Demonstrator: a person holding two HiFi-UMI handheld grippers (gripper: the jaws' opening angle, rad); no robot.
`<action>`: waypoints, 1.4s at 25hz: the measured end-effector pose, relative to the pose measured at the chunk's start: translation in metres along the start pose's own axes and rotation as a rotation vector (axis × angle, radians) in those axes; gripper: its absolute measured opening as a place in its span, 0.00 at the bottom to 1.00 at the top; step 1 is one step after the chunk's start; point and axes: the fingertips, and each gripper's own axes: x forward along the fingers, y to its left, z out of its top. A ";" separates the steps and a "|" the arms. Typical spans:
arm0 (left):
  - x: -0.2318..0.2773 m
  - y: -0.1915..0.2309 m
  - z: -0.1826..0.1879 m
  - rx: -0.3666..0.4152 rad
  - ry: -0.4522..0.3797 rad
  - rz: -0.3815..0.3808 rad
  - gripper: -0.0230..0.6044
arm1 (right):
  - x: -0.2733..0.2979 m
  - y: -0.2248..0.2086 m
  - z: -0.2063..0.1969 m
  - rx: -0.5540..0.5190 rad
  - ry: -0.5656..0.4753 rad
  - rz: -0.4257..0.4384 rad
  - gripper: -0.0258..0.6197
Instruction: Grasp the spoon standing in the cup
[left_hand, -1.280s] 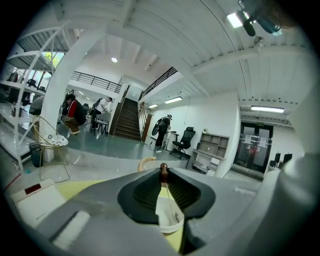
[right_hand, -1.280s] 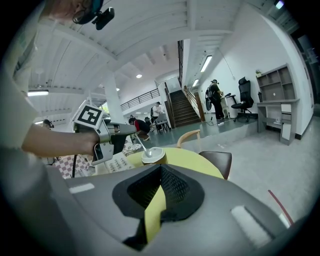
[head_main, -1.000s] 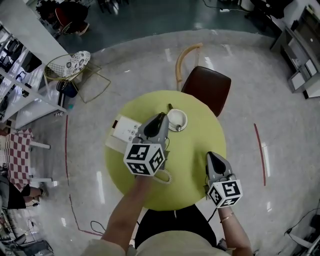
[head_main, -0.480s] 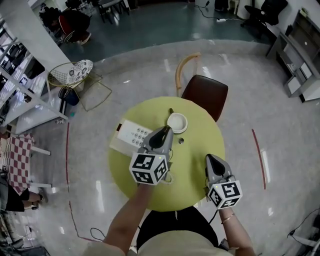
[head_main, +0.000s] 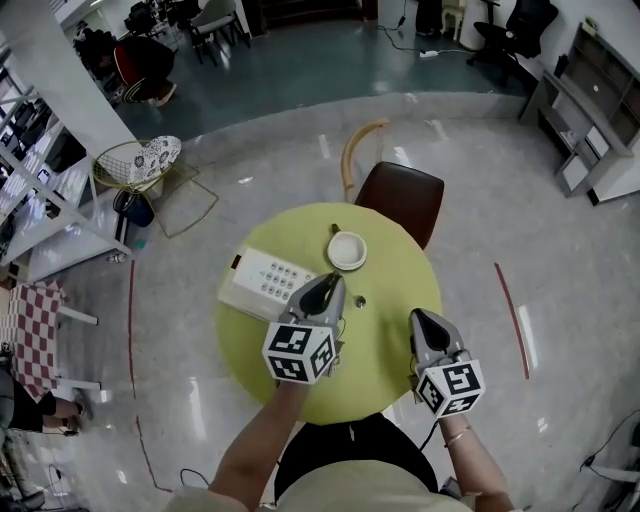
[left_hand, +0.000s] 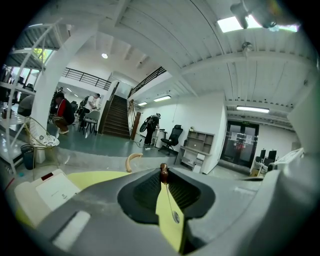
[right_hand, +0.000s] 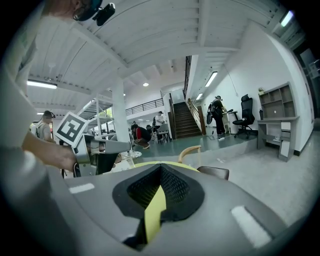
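Yellow-green table: round; a brown chair stands behind it
cup: white; on the far side of the table, beyond the left gripper and apart from it
spoon: outside the cup; brown handle end pinched at the left jaw tips; thin stem and small bowl show over the table
left gripper: jaws nearly together, closed on the spoon
right gripper: at the near right edge; jaws meet at the tips, nothing between them
keypad unit: white; just left of the left gripper
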 end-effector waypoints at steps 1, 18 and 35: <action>-0.001 -0.003 -0.001 0.006 0.002 -0.006 0.11 | -0.001 0.001 0.002 -0.002 -0.003 -0.002 0.04; -0.029 -0.020 -0.021 0.021 0.026 -0.037 0.11 | -0.018 0.018 0.015 -0.045 -0.032 -0.008 0.04; -0.045 -0.027 -0.019 0.036 0.015 -0.039 0.11 | -0.028 0.027 0.020 -0.057 -0.035 -0.008 0.04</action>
